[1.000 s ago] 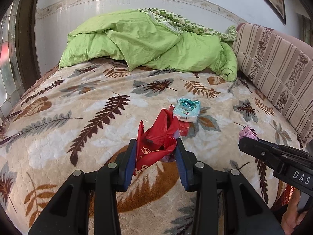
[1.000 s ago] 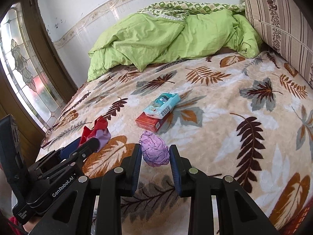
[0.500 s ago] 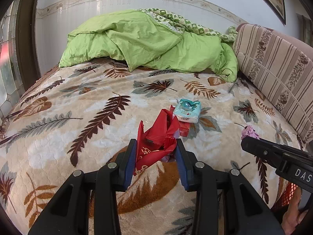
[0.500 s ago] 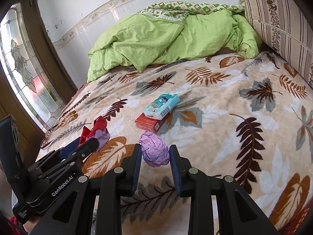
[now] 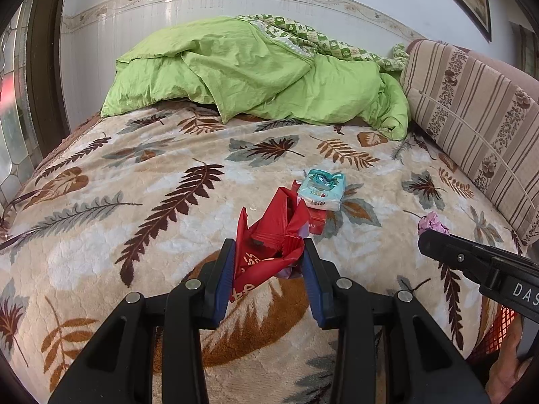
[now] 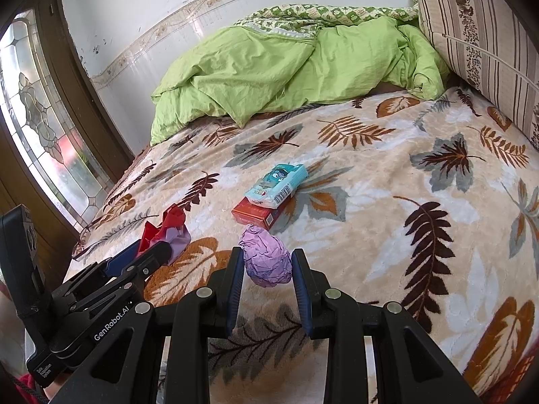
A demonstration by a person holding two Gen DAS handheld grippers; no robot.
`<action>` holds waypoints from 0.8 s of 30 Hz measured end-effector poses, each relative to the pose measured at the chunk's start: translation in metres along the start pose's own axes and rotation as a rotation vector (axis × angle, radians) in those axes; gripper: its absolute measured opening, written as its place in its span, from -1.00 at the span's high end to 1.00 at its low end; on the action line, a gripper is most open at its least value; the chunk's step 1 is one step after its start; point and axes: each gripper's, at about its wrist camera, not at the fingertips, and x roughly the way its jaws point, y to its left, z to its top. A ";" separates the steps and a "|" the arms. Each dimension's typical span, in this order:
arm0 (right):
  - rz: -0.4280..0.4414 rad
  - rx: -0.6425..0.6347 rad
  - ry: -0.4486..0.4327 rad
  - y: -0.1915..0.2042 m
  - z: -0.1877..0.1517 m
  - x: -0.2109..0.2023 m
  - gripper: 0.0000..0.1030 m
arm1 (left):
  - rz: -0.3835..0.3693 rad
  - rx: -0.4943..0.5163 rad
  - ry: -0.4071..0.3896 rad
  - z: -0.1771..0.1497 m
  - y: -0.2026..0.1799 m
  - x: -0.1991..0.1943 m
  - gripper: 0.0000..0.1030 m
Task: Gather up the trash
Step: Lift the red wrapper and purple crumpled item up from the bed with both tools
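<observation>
Covering nearly the whole of both views is a bed under a cream blanket (image 5: 111,222) printed with brown and grey leaves. A crumpled green duvet (image 5: 256,77) is heaped at its far end against the white wall, with a green-patterned quilt (image 6: 323,11) showing behind it, and a striped cushion (image 5: 471,107) runs along the right side. A stained-glass window (image 6: 40,124) in a dark wooden frame stands at the left.

Near the middle of the blanket lies a flat red box (image 6: 257,213), and a pale blue tissue pack (image 6: 278,185) rests partly on top of it.

The left gripper (image 5: 267,269) is clamped on a red wrapper (image 5: 269,235) — its blue pads press both sides of the crumpled plastic, and a bit of lilac shows bunched in with it. The right gripper (image 6: 267,269) is closed on a ball of purple paper (image 6: 266,259), one pad on each side, just in front of the red box. Both pieces of trash sit close above the blanket; whether they touch it cannot be told. The two grippers are side by side, near each other.
</observation>
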 end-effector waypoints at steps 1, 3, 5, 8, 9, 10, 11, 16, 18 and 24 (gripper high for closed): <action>0.001 0.000 0.000 0.000 0.000 0.000 0.41 | 0.000 0.000 0.000 0.000 0.000 0.000 0.28; 0.000 -0.001 0.001 0.000 0.000 0.000 0.41 | 0.001 0.000 -0.001 0.000 0.000 0.000 0.28; 0.001 -0.001 0.000 0.000 0.000 0.000 0.41 | 0.000 0.000 0.000 0.000 0.000 0.000 0.28; 0.000 0.000 0.001 0.000 0.000 0.000 0.41 | 0.000 0.000 -0.001 0.000 0.001 0.000 0.28; 0.001 -0.001 0.001 0.000 0.000 0.000 0.41 | 0.000 0.001 -0.001 0.000 0.000 0.000 0.28; 0.001 -0.001 0.001 0.000 0.000 0.000 0.41 | 0.001 0.001 0.000 0.000 0.000 0.000 0.28; 0.000 0.000 0.001 -0.001 0.000 0.000 0.41 | 0.001 0.001 0.000 0.000 0.000 0.000 0.28; 0.002 0.000 0.001 -0.001 0.000 0.000 0.41 | 0.000 0.001 -0.001 0.000 0.000 0.000 0.28; 0.001 0.000 0.000 -0.001 0.000 0.000 0.41 | 0.001 0.001 -0.001 0.000 0.000 -0.001 0.28; 0.012 0.031 -0.010 -0.006 0.001 -0.005 0.41 | -0.016 0.004 -0.002 0.001 -0.003 -0.003 0.28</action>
